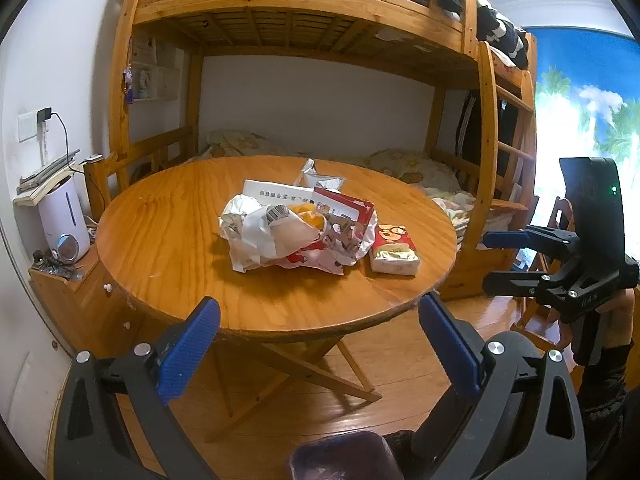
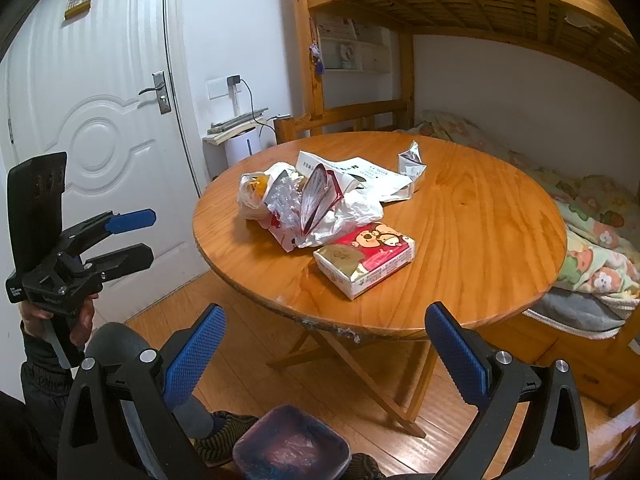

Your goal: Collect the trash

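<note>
**Trash waits on the round table**

A wooden bunk bed [image 1: 304,20] stands behind the round wooden table [image 1: 168,248]. In the middle of the table lies the pile of trash [image 1: 296,232], with a tissue pack [image 2: 366,258] just beside it. A bin [image 2: 292,444] is on the floor below. The left gripper [image 1: 320,344] and right gripper [image 2: 326,348] hover before the table edge, both with fingers apart and empty.

Trash pile [image 1: 296,232] mid-table [image 1: 168,240]; tissue pack [image 1: 394,250] just right; trash bin [image 2: 292,444] on floor below

From my seat, the trash bin [image 2: 291,444] is cut off by the bottom edge in both views. The printed paper [image 1: 276,194] sits half buried under the crumpled bags [image 1: 264,236] — its text too small to read.
</note>
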